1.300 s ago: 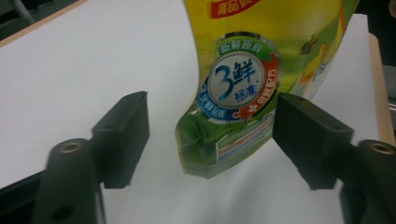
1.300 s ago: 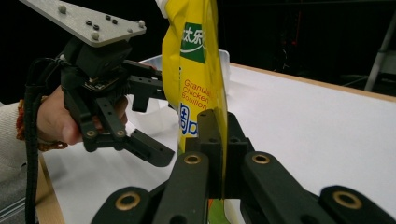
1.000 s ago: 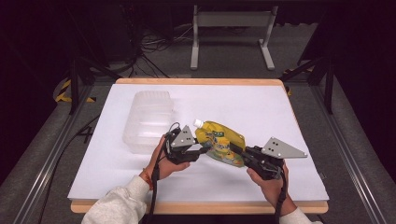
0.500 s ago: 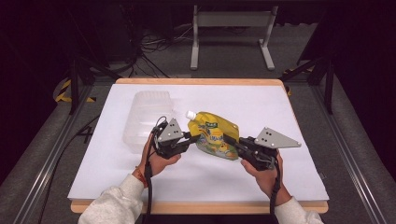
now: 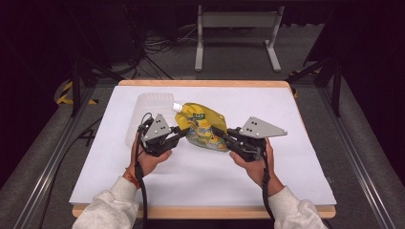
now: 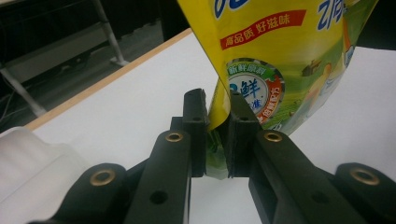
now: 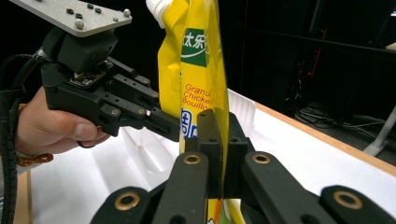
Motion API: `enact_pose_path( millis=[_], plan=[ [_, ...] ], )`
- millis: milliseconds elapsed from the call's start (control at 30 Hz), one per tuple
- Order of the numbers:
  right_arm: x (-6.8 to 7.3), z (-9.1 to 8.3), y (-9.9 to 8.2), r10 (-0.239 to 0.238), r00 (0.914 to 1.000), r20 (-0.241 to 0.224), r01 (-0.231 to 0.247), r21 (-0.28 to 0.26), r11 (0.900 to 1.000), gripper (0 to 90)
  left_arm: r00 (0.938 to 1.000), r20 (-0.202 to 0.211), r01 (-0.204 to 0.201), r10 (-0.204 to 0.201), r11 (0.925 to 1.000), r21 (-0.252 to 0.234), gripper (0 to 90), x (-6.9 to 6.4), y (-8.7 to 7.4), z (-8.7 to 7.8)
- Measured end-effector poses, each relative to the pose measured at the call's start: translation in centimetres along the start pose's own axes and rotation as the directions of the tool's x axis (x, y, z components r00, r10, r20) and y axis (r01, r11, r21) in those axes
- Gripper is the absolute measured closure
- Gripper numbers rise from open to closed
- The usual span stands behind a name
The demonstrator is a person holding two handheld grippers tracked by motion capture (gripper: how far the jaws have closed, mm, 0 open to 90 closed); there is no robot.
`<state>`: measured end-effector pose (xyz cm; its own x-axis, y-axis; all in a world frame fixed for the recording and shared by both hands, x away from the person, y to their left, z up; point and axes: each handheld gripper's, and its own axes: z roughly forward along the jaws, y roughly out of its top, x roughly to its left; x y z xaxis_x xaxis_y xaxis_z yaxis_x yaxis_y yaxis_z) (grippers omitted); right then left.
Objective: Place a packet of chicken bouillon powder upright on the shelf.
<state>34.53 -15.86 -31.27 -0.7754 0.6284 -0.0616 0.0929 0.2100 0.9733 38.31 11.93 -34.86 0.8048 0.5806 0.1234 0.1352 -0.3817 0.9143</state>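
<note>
I hold a yellow chicken bouillon pouch (image 5: 203, 126) lifted off the white table sheet (image 5: 286, 176) between my two grippers, near the table's centre. My left gripper (image 5: 179, 133) has just been closing its jaws and now pinches the pouch's edge from nine o'clock; in the left gripper view (image 6: 217, 135) the thin yellow film sits squeezed between my pads. My right gripper (image 5: 223, 136) is clamped tight on the opposite edge from three o'clock; in the right gripper view (image 7: 219, 154) the pouch (image 7: 196, 70) hangs upright with its white spout cap (image 7: 161, 10) at twelve o'clock.

To carry this well, I judge that both hands should move together at one height, keeping the film lightly taut. Pulling apart could tear a seam or slip an edge out; drifting together would let the pouch sag and swing.

A clear plastic container (image 5: 143, 114) lies on the sheet at ten o'clock from the pouch, just behind my left gripper, and is the nearest thing I could knock. A grey metal stand (image 5: 236, 36) sits on the floor beyond the table at twelve o'clock, well apart.
</note>
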Motion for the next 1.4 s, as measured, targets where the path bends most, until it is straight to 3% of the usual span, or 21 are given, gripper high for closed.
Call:
enact_pose_path(
  millis=[133, 267, 733, 1133, 1400],
  plan=[
    [0.3, 1.1, 0.8, -0.019, 0.9998, -0.008, 0.019, 0.002, 0.9998, 89.8, 0.9997, -0.021, 0.014, -0.014, 0.9998, -0.012, 81.1, 0.7, -0.1, -0.7],
    [0.6, 2.2, 1.4, -0.031, 0.9994, -0.015, 0.031, 0.009, 0.9995, 89.8, 0.9982, -0.059, 0.001, -0.001, 1.0, -0.004, 81.2, 1.2, -0.2, -1.3],
    [1.5, 7.0, 3.1, -0.048, 0.9979, -0.044, 0.049, 0.011, 0.9988, 89.6, 0.9907, -0.121, 0.059, -0.062, 0.9979, -0.026, 80.9, 4.6, -1.6, -3.6],
    [2.4, 11.9, 3.0, -0.024, 0.9968, -0.077, 0.026, 0.03, 0.9992, 89.5, 0.9743, -0.206, 0.094, -0.09, 0.9955, 0.008, 81.1, 6.9, -3.9, -5.2],
    [2.6, 13.9, 2.7, -0.01, 0.9957, -0.092, 0.014, 0.04, 0.9991, 89.6, 0.9642, -0.239, 0.121, -0.115, 0.9925, 0.014, 81.1, 7.9, -5.0, -5.7]
  ],
)
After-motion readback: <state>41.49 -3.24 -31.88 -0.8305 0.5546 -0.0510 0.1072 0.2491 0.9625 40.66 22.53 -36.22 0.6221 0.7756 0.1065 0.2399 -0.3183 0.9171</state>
